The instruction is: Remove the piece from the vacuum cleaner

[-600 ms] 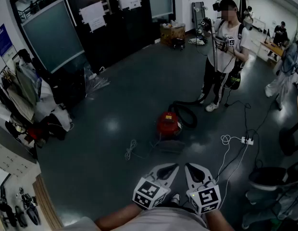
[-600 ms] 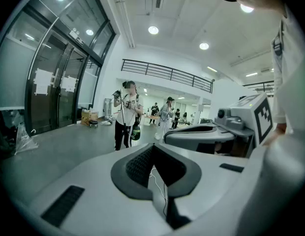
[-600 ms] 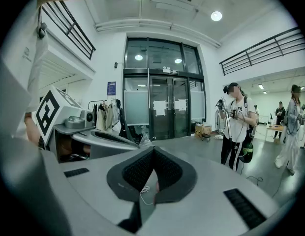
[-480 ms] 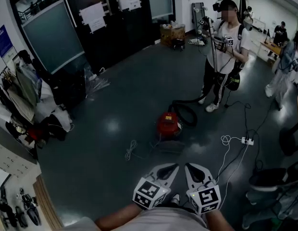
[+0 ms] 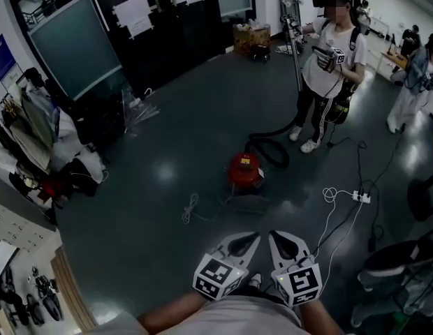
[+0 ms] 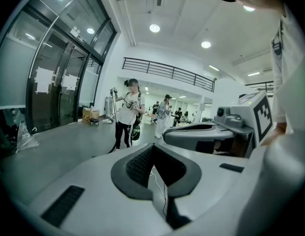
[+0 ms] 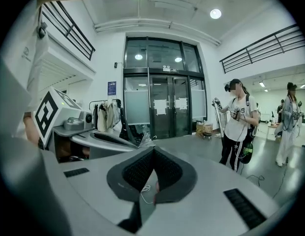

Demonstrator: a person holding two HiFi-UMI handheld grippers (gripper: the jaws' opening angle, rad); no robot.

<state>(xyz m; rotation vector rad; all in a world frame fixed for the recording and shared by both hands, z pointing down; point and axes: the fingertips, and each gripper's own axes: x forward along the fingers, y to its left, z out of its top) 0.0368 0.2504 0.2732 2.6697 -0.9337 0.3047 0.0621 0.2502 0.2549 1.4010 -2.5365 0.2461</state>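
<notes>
Across the room, the other person [image 5: 330,54] has swung the wand [image 5: 295,51] out from the body and holds it more upright than before, while both grippers have stayed low and close to the wearer. Seen from the head, the left gripper [image 5: 250,241] and the right gripper [image 5: 276,241] sit just beside each other, tips pointing forward. In its own view the left gripper [image 6: 152,149] has its jaws brought together at the tips, with nothing between them. The right gripper [image 7: 153,152] is likewise closed and empty, and neither touches anything. The red vacuum cleaner [image 5: 244,171] stands on the floor [image 5: 167,152] ahead of both grippers, well apart from them. Its black hose [image 5: 274,152] loops beyond it towards the wand.
</notes>
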